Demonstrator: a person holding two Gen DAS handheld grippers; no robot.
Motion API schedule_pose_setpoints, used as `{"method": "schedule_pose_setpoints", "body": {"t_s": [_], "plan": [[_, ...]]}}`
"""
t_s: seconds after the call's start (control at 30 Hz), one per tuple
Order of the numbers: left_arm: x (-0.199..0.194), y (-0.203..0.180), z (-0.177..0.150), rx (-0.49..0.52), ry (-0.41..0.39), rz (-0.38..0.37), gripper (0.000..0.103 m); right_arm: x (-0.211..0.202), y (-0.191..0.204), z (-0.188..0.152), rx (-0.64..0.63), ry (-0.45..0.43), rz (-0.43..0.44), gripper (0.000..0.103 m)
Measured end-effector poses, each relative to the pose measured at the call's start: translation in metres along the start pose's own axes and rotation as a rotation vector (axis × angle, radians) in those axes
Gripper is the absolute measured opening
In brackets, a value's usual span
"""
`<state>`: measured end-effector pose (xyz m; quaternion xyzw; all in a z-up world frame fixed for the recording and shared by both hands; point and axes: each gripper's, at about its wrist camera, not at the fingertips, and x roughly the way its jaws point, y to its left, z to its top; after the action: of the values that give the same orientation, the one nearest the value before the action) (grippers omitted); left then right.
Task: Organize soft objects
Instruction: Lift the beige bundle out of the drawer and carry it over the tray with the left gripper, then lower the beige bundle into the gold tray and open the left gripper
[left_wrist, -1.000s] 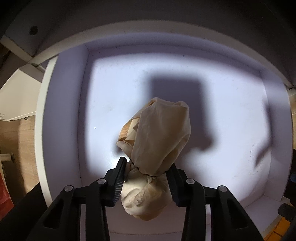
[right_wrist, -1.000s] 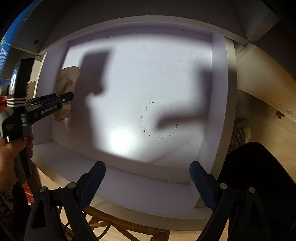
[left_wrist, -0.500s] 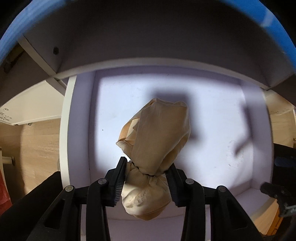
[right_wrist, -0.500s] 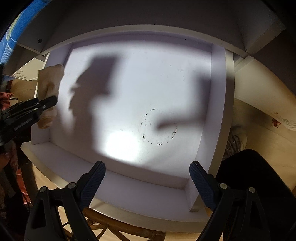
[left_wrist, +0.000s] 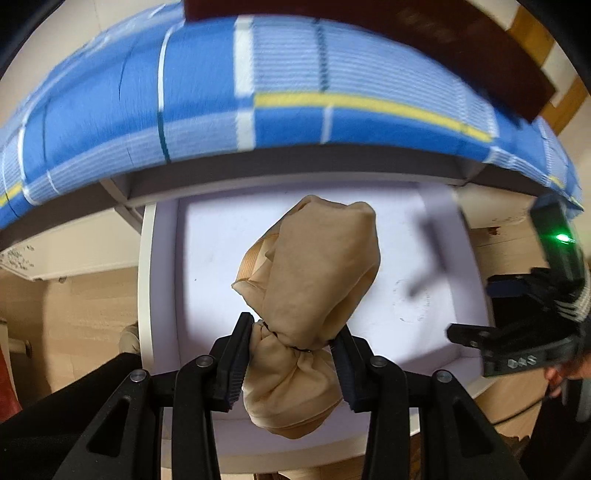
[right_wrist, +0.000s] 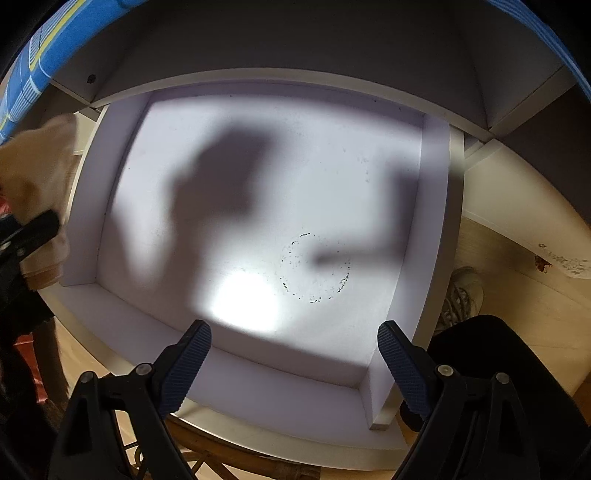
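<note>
Beige cloth bundle (left_wrist: 310, 280) is what I have in my left claw (left_wrist: 293, 354): the two pads pinch it at its tied neck, the fuller part bulging forward past the fingertips and a smaller lump sagging back between the arms. Ahead of that claw and above the bundle runs a blue checked cover (left_wrist: 258, 110), blurred, over a dark shelf edge. Beneath the bundle lies the white drawer (left_wrist: 162, 295), its bright floor well apart from the cloth. Off to the right of my left claw I see the other tool with a green light. My right claw (right_wrist: 295, 363) points down into the same drawer (right_wrist: 436, 206), its pads spread wide with nothing between them. Beyond its fingertips, on the drawer floor, sits a faint dotted ring mark (right_wrist: 314, 267). Far to its left the bundle (right_wrist: 37, 177) shows at the frame edge.
</note>
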<state>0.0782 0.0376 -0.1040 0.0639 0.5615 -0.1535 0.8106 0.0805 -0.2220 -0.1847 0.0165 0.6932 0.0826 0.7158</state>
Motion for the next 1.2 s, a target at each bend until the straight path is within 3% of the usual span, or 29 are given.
{"method": "schedule_pose_setpoints", "body": {"t_s": [0.2, 0.4, 0.83, 1.0, 1.2], "plan": [[-0.002, -0.038, 0.005, 0.05, -0.043, -0.015, 0.041, 0.0, 0.0, 0.0, -0.001, -0.002, 0.001, 0.092], [-0.039, -0.049, 0.022, 0.06, -0.101, -0.042, 0.041, -0.001, -0.001, -0.001, -0.004, -0.004, 0.004, 0.092], [-0.121, -0.076, 0.117, 0.069, -0.267, -0.123, 0.041, -0.006, 0.003, 0.0, -0.008, -0.012, 0.022, 0.092], [-0.129, -0.087, 0.153, 0.128, -0.297, -0.07, 0.041, -0.008, 0.003, 0.0, -0.002, -0.016, 0.036, 0.092], [-0.115, -0.093, 0.184, 0.21, -0.275, 0.028, 0.041, -0.011, 0.003, 0.0, -0.002, -0.023, 0.053, 0.092]]}}
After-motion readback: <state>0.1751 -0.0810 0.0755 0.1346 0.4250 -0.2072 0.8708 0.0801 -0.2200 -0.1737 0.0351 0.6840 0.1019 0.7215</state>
